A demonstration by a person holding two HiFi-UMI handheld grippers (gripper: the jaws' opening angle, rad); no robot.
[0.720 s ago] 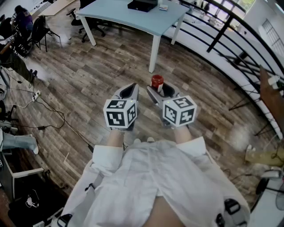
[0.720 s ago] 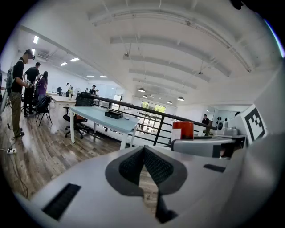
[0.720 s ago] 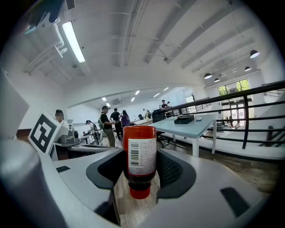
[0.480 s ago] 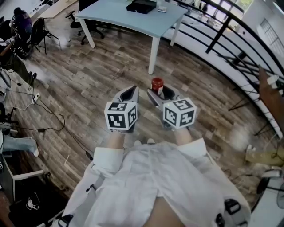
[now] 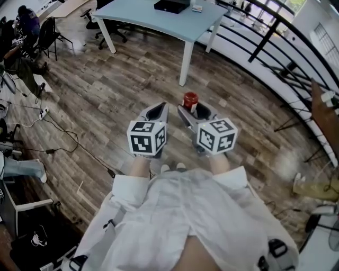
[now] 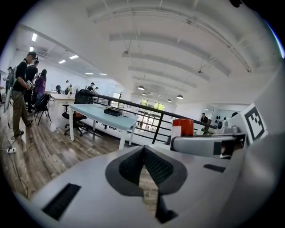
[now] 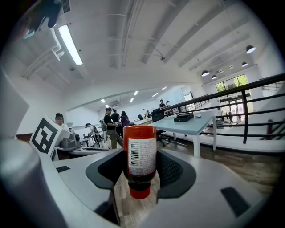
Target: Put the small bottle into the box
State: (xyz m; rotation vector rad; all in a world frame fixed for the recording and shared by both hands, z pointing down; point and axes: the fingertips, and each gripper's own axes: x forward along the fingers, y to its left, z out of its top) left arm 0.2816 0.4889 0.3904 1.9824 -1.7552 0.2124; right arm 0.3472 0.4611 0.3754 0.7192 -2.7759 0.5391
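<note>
Small bottle (image 7: 140, 153) sits clamped between the right gripper's (image 5: 194, 108) jaws, only its red end showing from above. The left gripper's (image 6: 143, 149) jaws meet, empty. The black box (image 5: 172, 5) on the table (image 5: 159, 21) is cut off.

Held out side by side before the body, the left tool (image 5: 157, 110) has its jaws pressed together (pads touching), while the right tool (image 5: 194, 110) clamps the small bottle (image 7: 139, 158).

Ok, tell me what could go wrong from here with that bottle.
The small bottle hangs in the right claw above the wood floor; a slip would likely drop it. The table is far ahead, so a long carry might loosen the grip. No box is clearly in view, so the target could be misjudged.
</note>
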